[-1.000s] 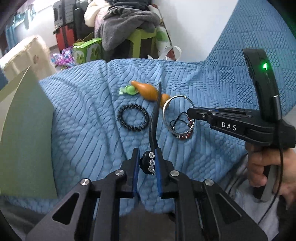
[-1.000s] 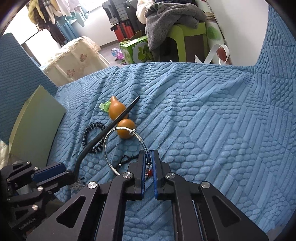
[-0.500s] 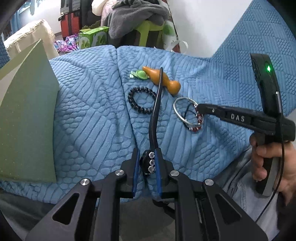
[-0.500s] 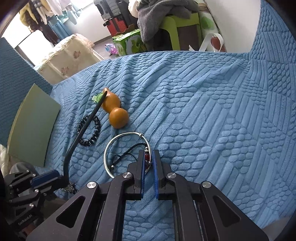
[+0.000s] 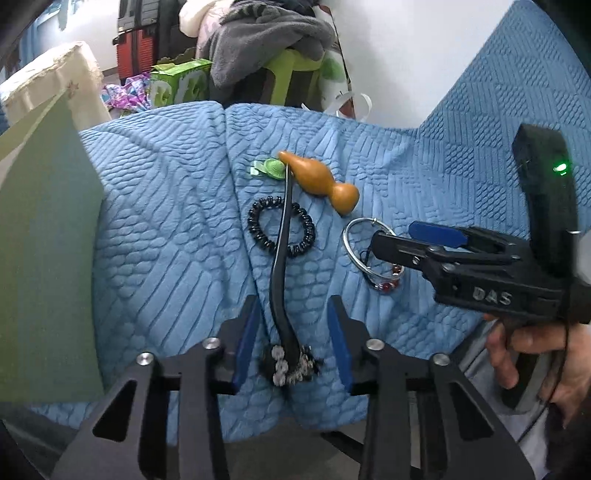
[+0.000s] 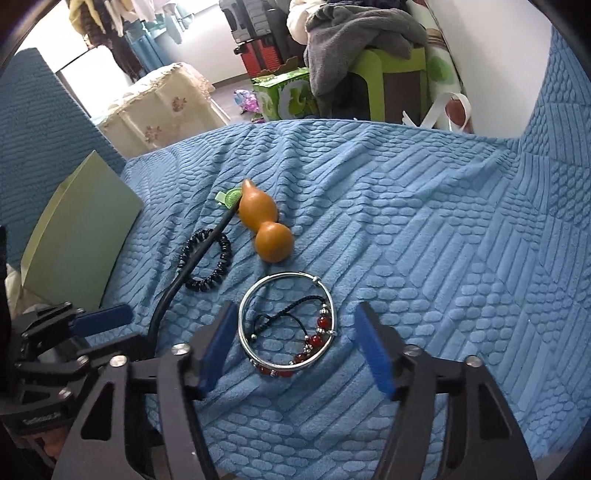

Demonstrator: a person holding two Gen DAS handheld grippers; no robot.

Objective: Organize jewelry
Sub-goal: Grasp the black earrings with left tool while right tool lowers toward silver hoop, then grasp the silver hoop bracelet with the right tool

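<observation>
A black hair stick [image 5: 282,258] with a rhinestone head lies on the blue quilted cover [image 5: 166,221], its tip by an orange gourd charm [image 5: 321,181]. My left gripper [image 5: 293,343] straddles the head; its jaws are opening and the pads do not touch it. The stick crosses a black bead bracelet [image 5: 258,225]. In the right wrist view a silver bangle [image 6: 280,275] and a red bead bracelet [image 6: 319,339] on black cord lie flat between the pads of my right gripper [image 6: 295,345], whose jaws are opening clear of both.
A pale green card [image 5: 48,258] leans at the left on the cover. A small green tag [image 6: 231,195] lies beside the gourd charm [image 6: 266,221]. Past the far edge stand a green stool with grey clothes [image 6: 354,33], a green box and suitcases. A hand [image 5: 535,350] holds the right gripper.
Both grippers were shut, the left on the stick's head and the right on the bangle; now both stand open and the stick and bangle rest on the cover.
</observation>
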